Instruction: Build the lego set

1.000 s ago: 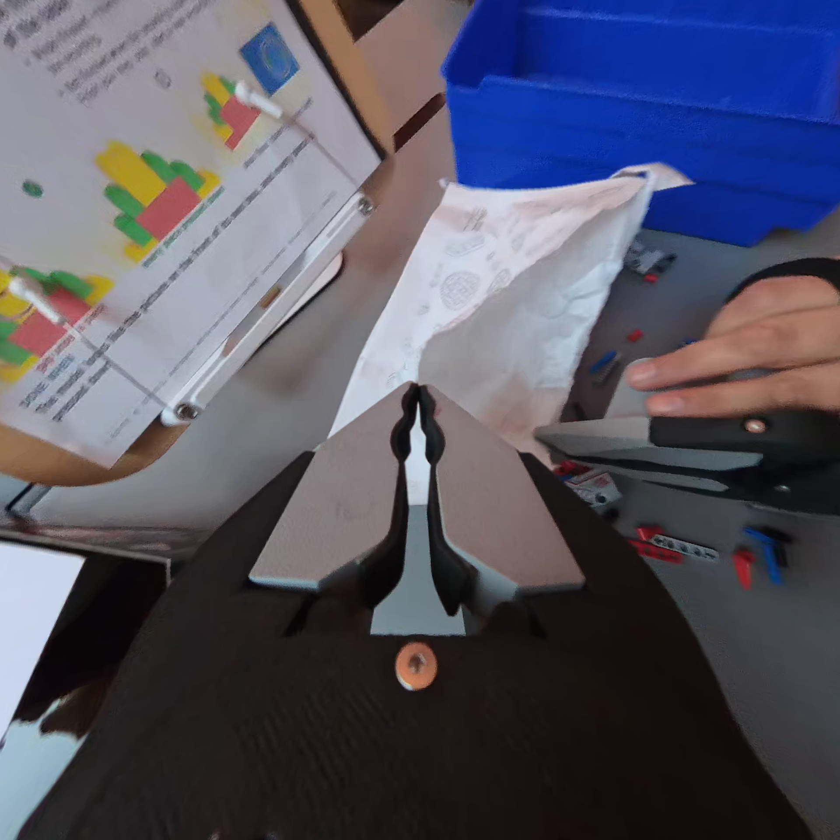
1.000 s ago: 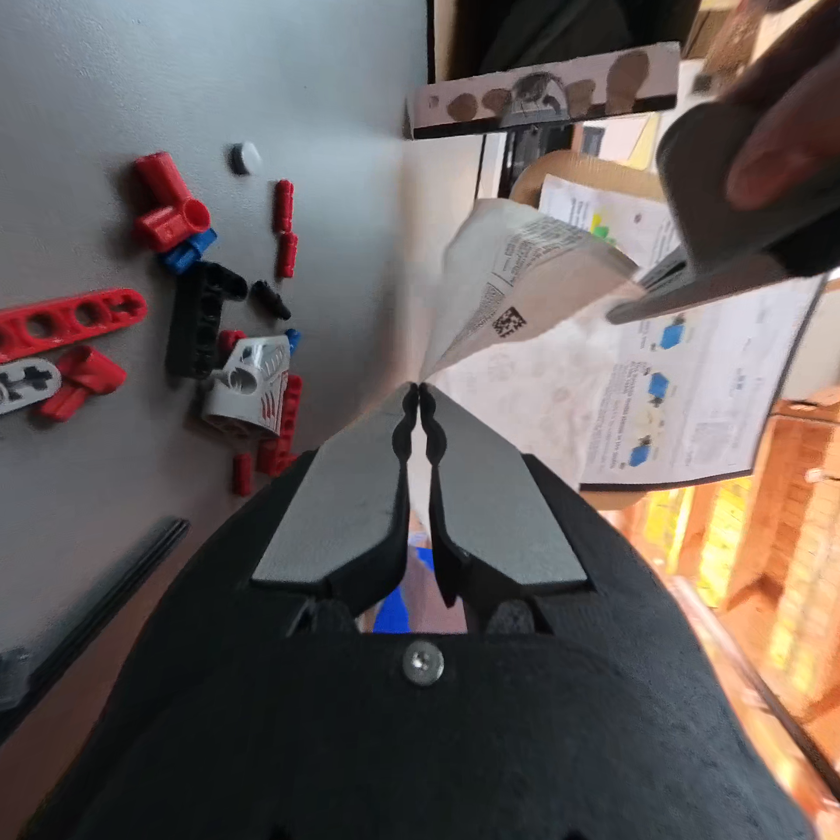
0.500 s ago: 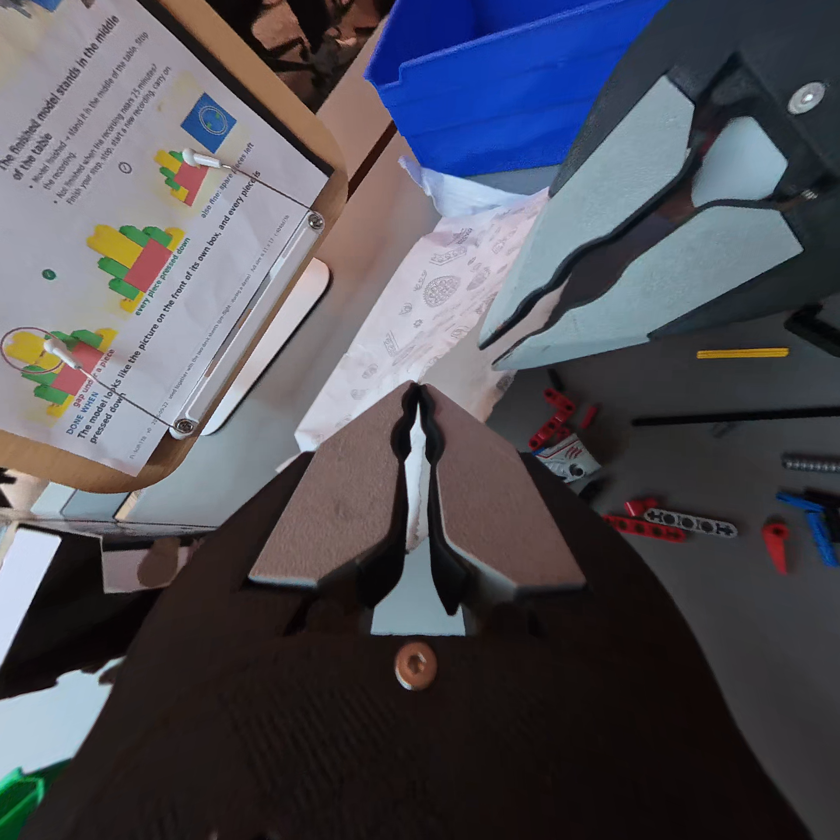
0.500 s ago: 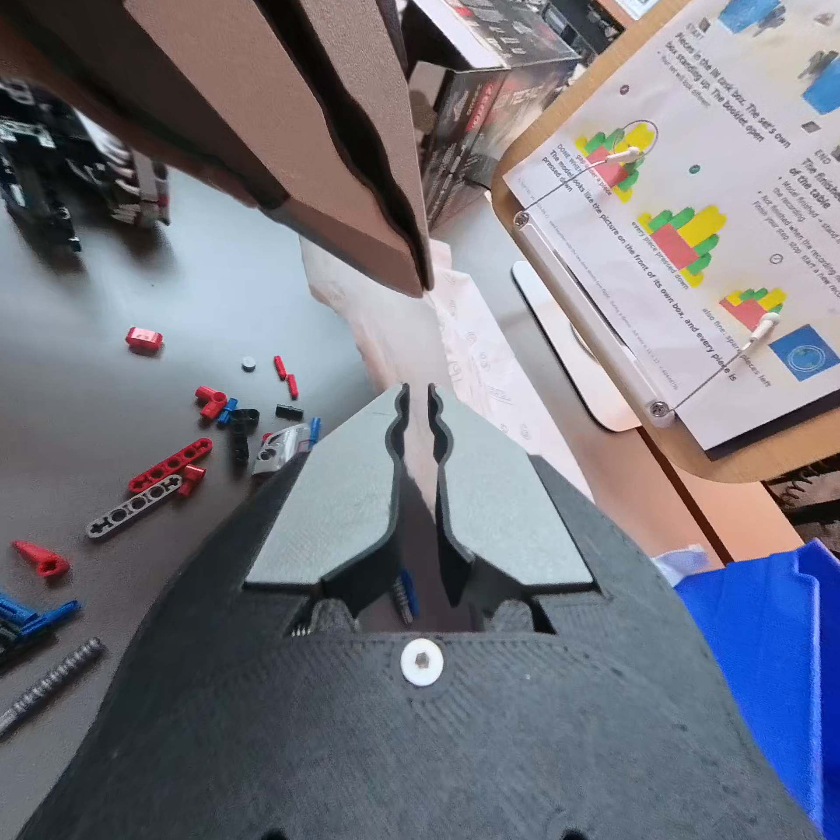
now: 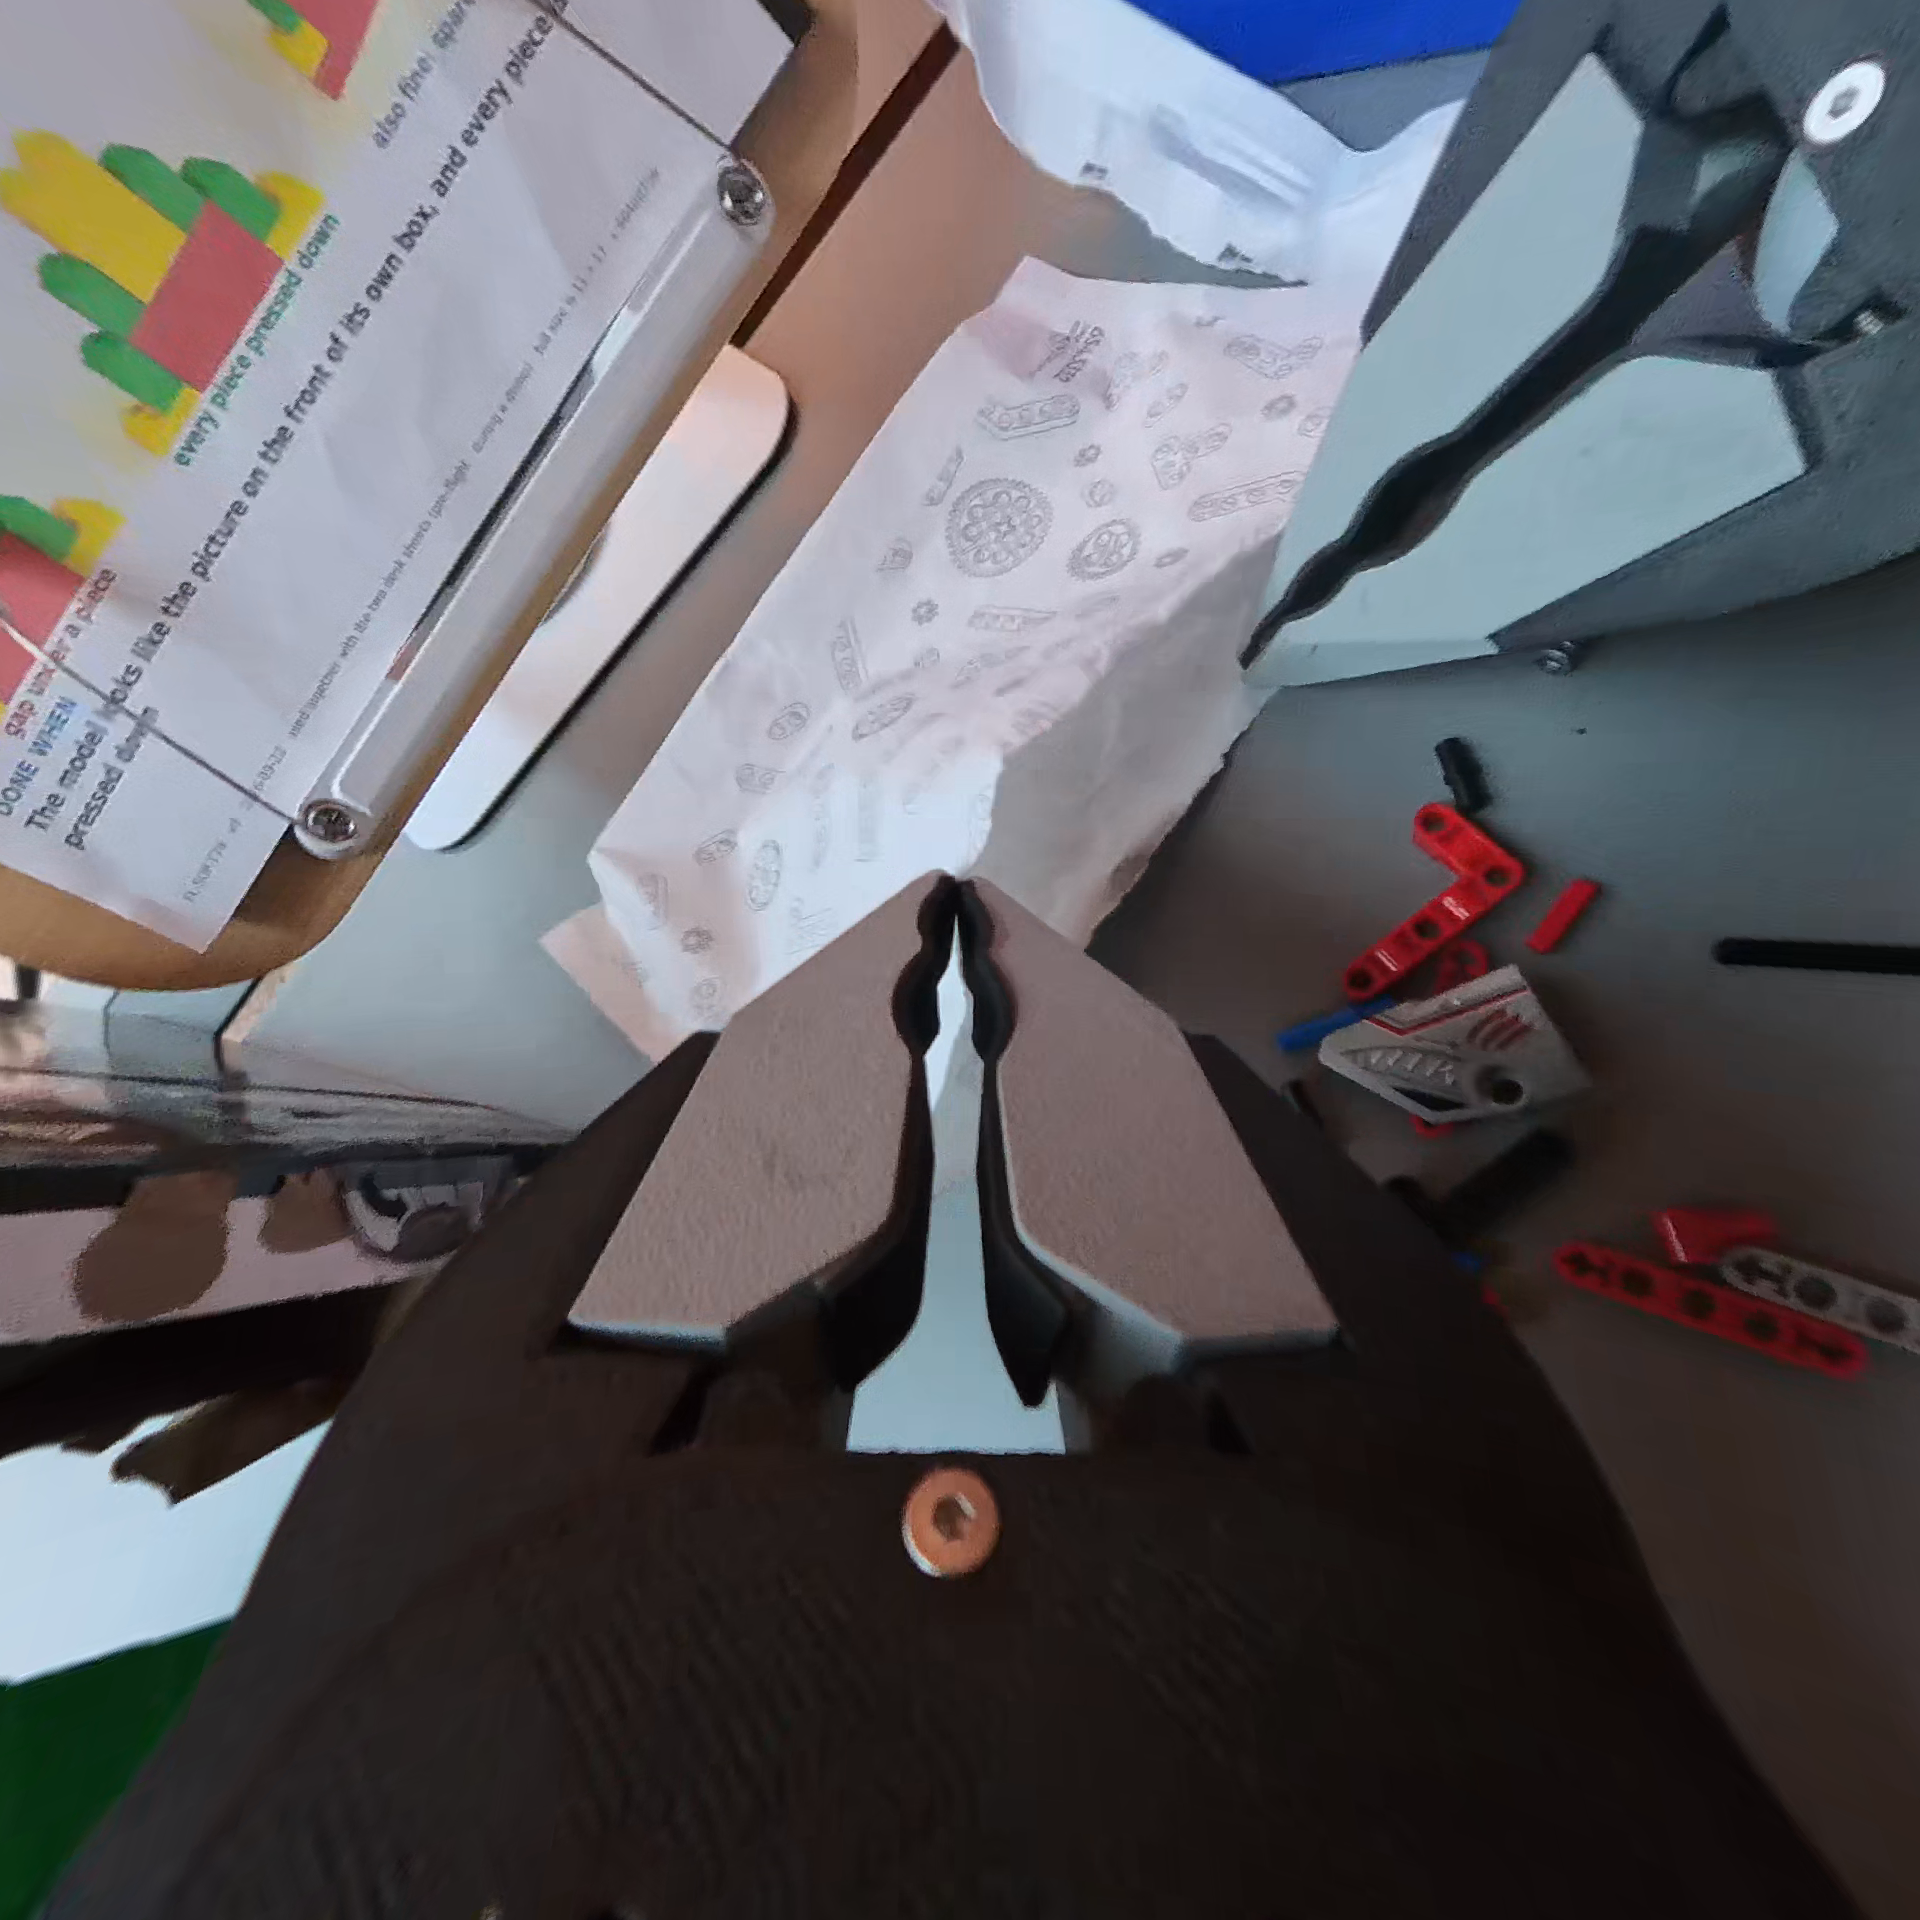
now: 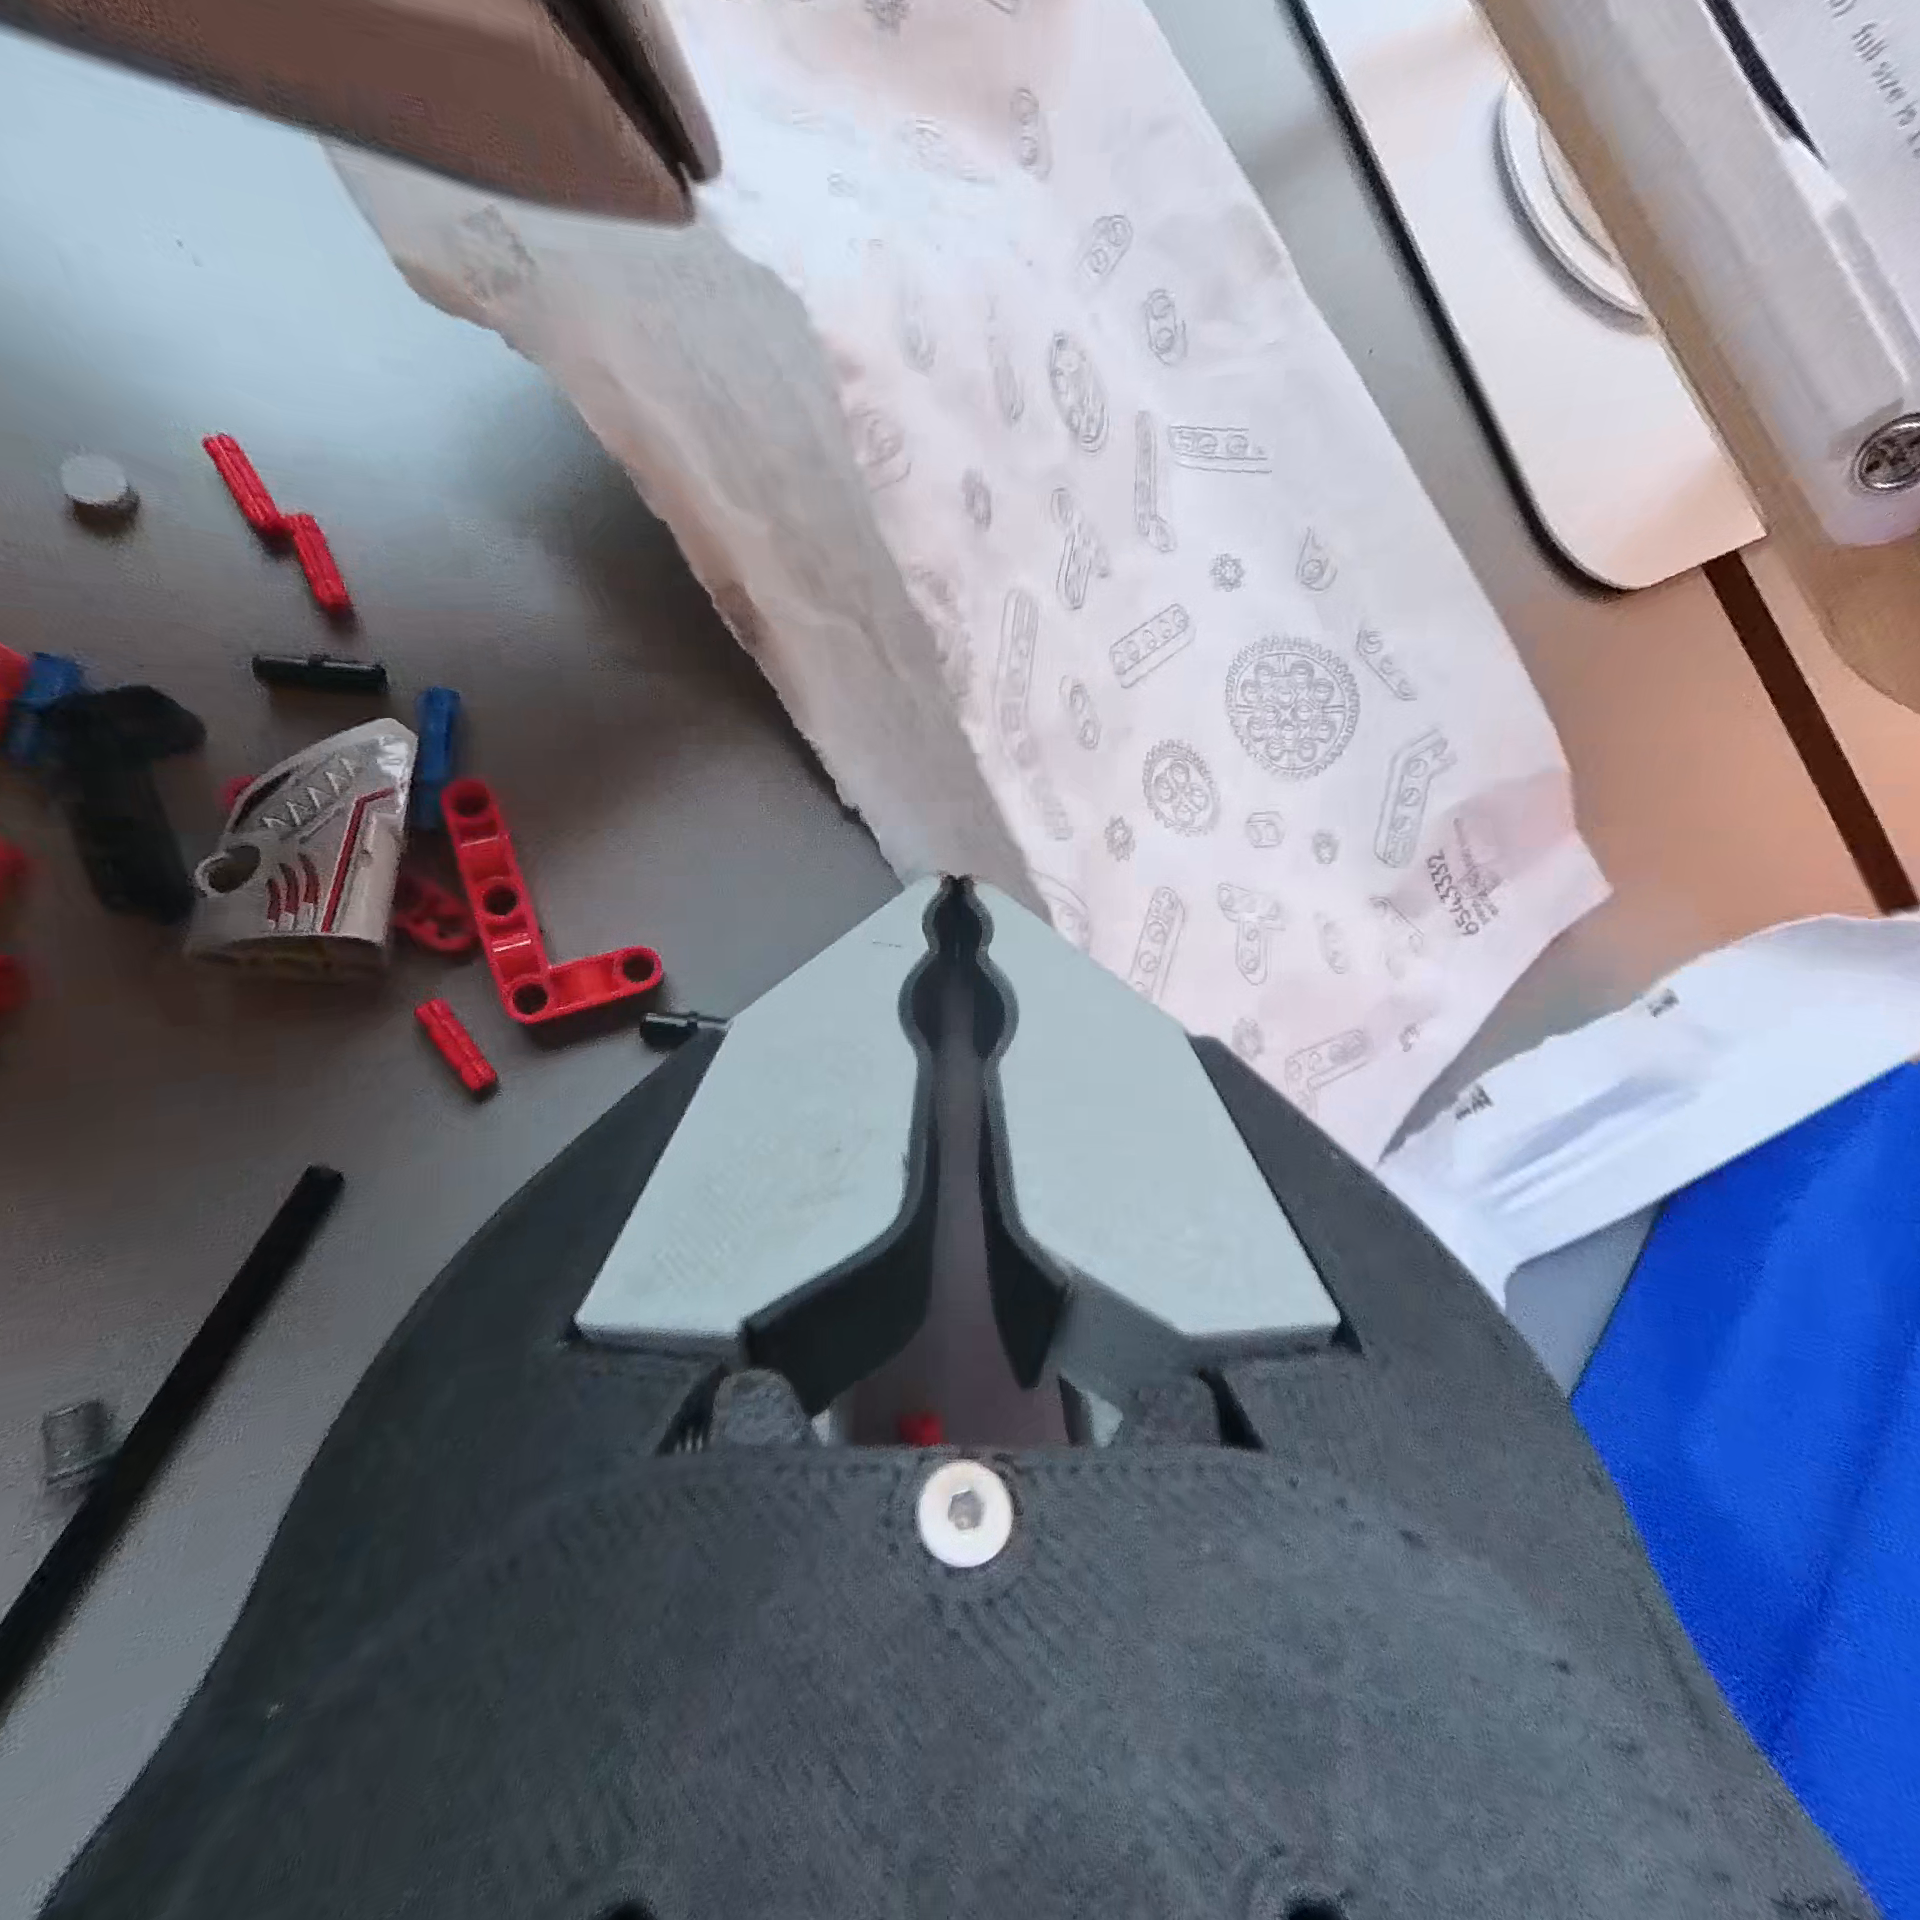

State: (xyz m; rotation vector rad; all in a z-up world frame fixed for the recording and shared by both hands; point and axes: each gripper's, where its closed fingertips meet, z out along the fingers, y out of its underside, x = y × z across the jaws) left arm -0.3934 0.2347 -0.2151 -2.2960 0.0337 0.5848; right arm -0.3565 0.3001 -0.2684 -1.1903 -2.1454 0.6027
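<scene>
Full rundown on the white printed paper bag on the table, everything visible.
The white crumpled paper bag, printed with faint grey outlines of gears and beams, lies flat and looks empty on the grey table. It is creased, with a ragged edge. One end lies near the blue plastic bin, the other under the left tool. The right tool's shut tips sit at its edge; whether they pinch it is unclear. Loose red pieces lie beside it.
</scene>
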